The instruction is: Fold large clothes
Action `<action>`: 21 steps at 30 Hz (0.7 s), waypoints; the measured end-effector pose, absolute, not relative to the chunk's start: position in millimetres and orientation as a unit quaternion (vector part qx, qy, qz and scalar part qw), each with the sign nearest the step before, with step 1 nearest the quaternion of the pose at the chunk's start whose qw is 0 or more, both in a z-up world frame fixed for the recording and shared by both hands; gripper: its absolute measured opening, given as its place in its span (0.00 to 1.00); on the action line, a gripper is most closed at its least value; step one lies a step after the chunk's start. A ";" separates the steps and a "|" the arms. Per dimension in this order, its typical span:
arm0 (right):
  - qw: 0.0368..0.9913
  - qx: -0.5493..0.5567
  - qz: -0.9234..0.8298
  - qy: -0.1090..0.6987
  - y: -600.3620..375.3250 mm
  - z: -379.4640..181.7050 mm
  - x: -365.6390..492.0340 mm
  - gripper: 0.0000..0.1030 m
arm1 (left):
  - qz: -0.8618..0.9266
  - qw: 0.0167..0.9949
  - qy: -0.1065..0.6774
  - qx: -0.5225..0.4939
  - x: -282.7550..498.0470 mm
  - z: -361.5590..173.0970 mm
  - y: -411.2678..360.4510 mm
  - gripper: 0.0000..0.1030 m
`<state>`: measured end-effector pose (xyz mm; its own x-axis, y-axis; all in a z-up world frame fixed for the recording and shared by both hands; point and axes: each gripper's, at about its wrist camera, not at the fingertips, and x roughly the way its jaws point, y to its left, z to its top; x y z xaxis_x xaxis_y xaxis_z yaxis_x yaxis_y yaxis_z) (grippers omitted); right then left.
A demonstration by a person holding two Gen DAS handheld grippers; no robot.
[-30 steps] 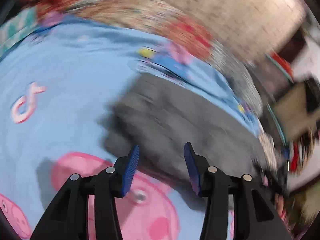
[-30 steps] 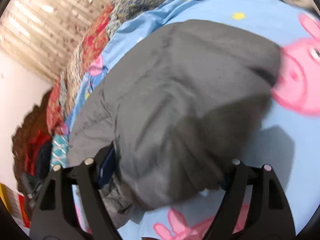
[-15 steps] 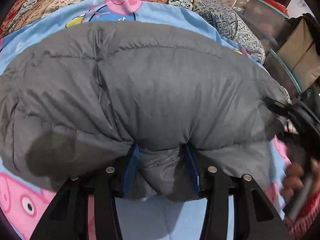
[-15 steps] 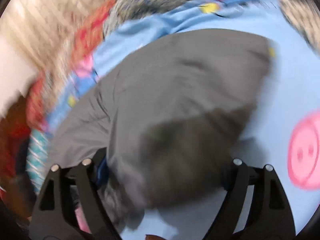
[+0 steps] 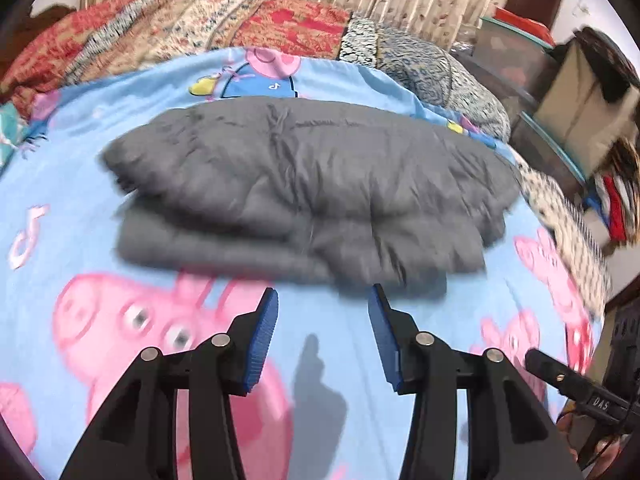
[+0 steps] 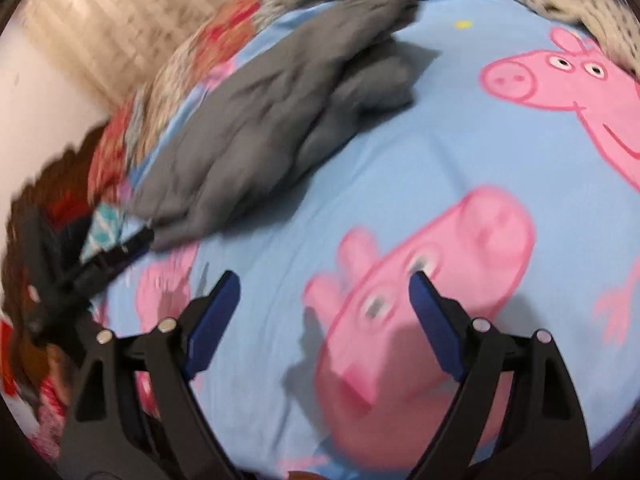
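Grey quilted puffer jacket [image 5: 304, 184] lies folded in bundle mid-bed, toward far edge of blue cartoon-pig bedsheet [image 5: 400, 340]; left gripper [image 5: 323, 338] jaws apart, empty; right gripper [image 6: 324, 326] jaws have just been opening, wide, nothing between; risk: puffy filling springs fold open, loose right-hand end slumps.

My grey jacket [image 5: 304, 184] is one plain shade of grey. The sheet [image 5: 344, 344] under it is light blue, printed with pink cartoon pigs, small yellow spots and white-and-pink note marks. Behind it, the quilt [image 5: 256, 24] is red, cream and blue patchwork. My gripper pads [image 6: 434, 320] are blue on black arms.
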<state>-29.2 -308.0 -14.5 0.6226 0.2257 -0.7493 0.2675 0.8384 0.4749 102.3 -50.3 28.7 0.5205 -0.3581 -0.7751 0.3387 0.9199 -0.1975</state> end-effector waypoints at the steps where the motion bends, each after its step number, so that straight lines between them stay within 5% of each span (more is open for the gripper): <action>1: 0.858 0.270 -0.007 0.438 -294.1 -12.3 -34.5 0.81 | -0.197 0.876 0.441 -0.002 85.3 32.6 -45.8 0.20; 10: 0.866 0.208 -0.039 0.453 -229.8 11.2 -81.1 0.80 | -0.171 0.894 0.413 0.026 -5.6 49.6 -34.6 0.42; 21: 0.874 0.224 -0.056 0.427 -221.9 32.6 -135.5 0.80 | -0.139 0.899 0.411 0.058 -45.1 66.7 -29.2 0.54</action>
<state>-135.5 -221.9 32.6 0.6284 0.0942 -0.7722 0.2885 0.8937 0.3437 -45.1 -29.2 66.7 0.6243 -0.2021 -0.7546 0.2974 0.9547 -0.0096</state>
